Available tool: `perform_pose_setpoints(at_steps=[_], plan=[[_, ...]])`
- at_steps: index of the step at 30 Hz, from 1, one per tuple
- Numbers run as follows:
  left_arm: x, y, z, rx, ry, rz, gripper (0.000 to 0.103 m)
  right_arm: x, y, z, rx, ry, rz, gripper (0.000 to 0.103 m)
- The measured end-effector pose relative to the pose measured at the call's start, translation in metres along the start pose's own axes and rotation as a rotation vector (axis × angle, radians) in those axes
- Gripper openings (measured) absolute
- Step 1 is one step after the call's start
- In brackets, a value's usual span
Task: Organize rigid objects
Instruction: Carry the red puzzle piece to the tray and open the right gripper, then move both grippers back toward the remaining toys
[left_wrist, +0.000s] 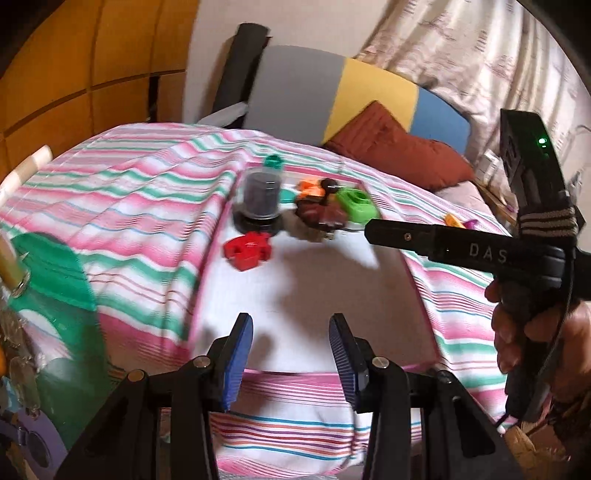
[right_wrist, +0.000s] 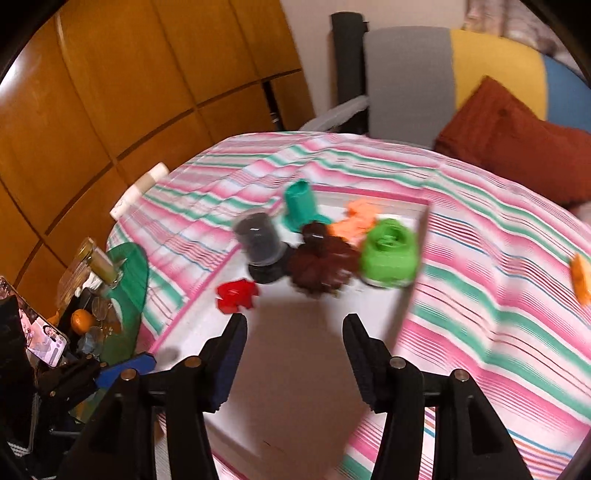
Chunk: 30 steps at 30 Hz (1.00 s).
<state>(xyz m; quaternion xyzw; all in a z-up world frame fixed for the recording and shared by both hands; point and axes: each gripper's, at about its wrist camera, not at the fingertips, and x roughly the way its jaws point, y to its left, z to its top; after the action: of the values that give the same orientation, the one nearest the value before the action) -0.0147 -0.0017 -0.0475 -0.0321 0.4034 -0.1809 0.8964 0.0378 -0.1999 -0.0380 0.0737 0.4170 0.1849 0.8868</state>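
Observation:
Several plastic pieces cluster at the far end of a white mat (left_wrist: 314, 288) (right_wrist: 295, 369) on the striped bedcover: a red piece (left_wrist: 246, 251) (right_wrist: 236, 295), a dark cylinder under a clear cover (left_wrist: 260, 195) (right_wrist: 260, 240), a teal piece (right_wrist: 301, 206), an orange piece (right_wrist: 354, 218), a brown piece (left_wrist: 317, 212) (right_wrist: 319, 262) and a green piece (left_wrist: 356, 203) (right_wrist: 388, 254). My left gripper (left_wrist: 291, 350) hangs open over the mat's near edge, holding nothing. My right gripper (right_wrist: 295, 339) is open and holds nothing, just short of the red piece.
Another orange piece (left_wrist: 453, 220) (right_wrist: 580, 280) lies on the cover right of the mat. A rust cushion (left_wrist: 399, 151) and a grey-yellow-blue pad (left_wrist: 295, 92) stand behind. At the left, a green glass table (right_wrist: 129, 280) carries glasses, an orange and a phone (right_wrist: 44, 336). A hand (left_wrist: 535, 332) grips the right tool.

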Motion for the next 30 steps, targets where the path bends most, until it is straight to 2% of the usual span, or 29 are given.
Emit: perform_pose_setpoints(at_steps=[6, 17, 22, 25, 30], plan=[[-0.004, -0.026, -0.006, 0.088, -0.017, -0.058, 0.043, -0.023, -0.042, -0.022, 0.049, 0.010, -0.075, 0.055], [0.003, -0.069, -0.006, 0.188, 0.001, -0.098, 0.043, -0.060, -0.149, -0.074, 0.163, 0.084, -0.267, 0.055], [0.010, -0.097, 0.006, 0.231, 0.000, -0.129, 0.043, -0.078, -0.192, -0.084, 0.197, 0.080, -0.339, 0.055], [0.014, -0.121, 0.013, 0.248, 0.006, -0.176, 0.043, -0.088, -0.218, -0.087, 0.224, 0.068, -0.374, 0.055], [0.021, -0.152, 0.013, 0.281, 0.032, -0.226, 0.043, -0.105, -0.258, -0.080, 0.231, 0.024, -0.490, 0.055]])
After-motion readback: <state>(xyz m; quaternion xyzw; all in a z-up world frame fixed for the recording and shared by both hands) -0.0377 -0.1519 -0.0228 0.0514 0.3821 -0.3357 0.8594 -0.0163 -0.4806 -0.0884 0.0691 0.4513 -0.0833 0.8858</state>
